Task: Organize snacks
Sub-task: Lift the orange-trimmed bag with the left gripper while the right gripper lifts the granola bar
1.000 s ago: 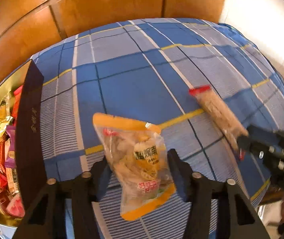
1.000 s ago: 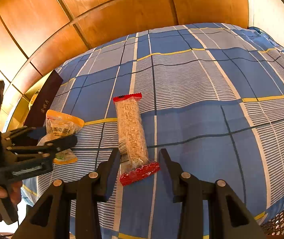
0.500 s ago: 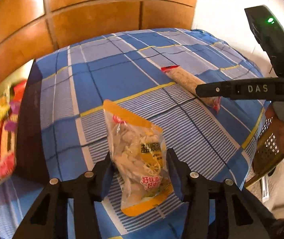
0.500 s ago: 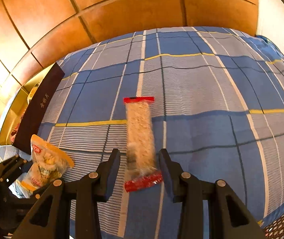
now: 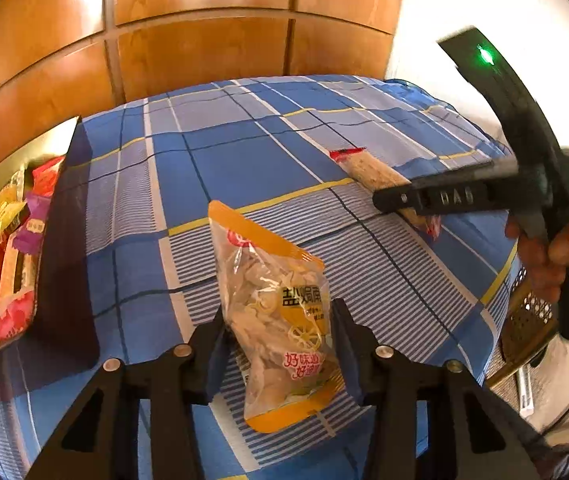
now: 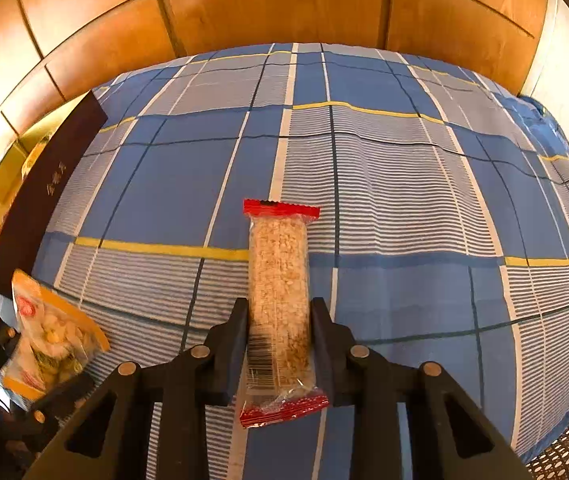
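Note:
My left gripper (image 5: 280,328) is shut on a clear snack bag with orange ends (image 5: 272,308), held above the blue checked cloth (image 5: 244,160). My right gripper (image 6: 280,332) is shut on a long oat bar in a clear wrapper with red ends (image 6: 280,292), also lifted off the cloth. The oat bar shows in the left wrist view (image 5: 372,172), partly hidden by the right gripper. The orange bag shows in the right wrist view (image 6: 52,340) at the lower left.
A gold box with a dark lid (image 5: 64,240) stands at the table's left edge and holds several wrapped snacks (image 5: 12,248). It also shows in the right wrist view (image 6: 40,200). Wooden panelling rises behind the table. A perforated basket (image 5: 528,316) sits off the right edge.
Both grippers have closed on their packets and lifted them off the cloth. The left view has swung left, so the snack box looms larger.

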`<state>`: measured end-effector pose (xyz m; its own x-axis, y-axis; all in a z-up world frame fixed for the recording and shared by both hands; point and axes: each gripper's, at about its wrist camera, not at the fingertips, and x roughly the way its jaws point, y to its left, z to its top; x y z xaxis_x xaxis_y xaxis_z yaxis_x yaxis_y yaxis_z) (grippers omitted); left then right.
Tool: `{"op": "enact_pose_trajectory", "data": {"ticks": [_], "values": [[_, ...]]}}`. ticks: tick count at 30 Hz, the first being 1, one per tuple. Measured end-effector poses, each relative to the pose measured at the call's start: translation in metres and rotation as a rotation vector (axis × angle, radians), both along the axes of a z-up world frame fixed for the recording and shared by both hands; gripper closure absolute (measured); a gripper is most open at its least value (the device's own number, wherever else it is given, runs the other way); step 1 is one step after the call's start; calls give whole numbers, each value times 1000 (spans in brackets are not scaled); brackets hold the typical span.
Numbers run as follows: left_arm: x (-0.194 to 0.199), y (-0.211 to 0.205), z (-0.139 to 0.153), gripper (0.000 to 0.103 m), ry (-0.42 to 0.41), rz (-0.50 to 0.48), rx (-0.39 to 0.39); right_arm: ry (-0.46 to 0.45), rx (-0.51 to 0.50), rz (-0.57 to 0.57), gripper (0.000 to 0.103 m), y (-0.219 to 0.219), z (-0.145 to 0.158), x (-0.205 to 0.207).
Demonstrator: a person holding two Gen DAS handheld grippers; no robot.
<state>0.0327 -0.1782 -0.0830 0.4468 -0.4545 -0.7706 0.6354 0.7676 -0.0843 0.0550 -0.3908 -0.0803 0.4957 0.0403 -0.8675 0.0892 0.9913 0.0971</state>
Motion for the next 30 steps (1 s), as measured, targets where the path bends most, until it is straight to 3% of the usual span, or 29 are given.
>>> {"op": "enact_pose_trajectory", "data": {"ticks": [17,30], "values": [[-3,22,62,56,-88,127,-44,-88,-20,-16,71,5,-5,-14],[-15,40,79,56,-87,161,-69,-139,-45,-31,71,8,-8,-19]]}}
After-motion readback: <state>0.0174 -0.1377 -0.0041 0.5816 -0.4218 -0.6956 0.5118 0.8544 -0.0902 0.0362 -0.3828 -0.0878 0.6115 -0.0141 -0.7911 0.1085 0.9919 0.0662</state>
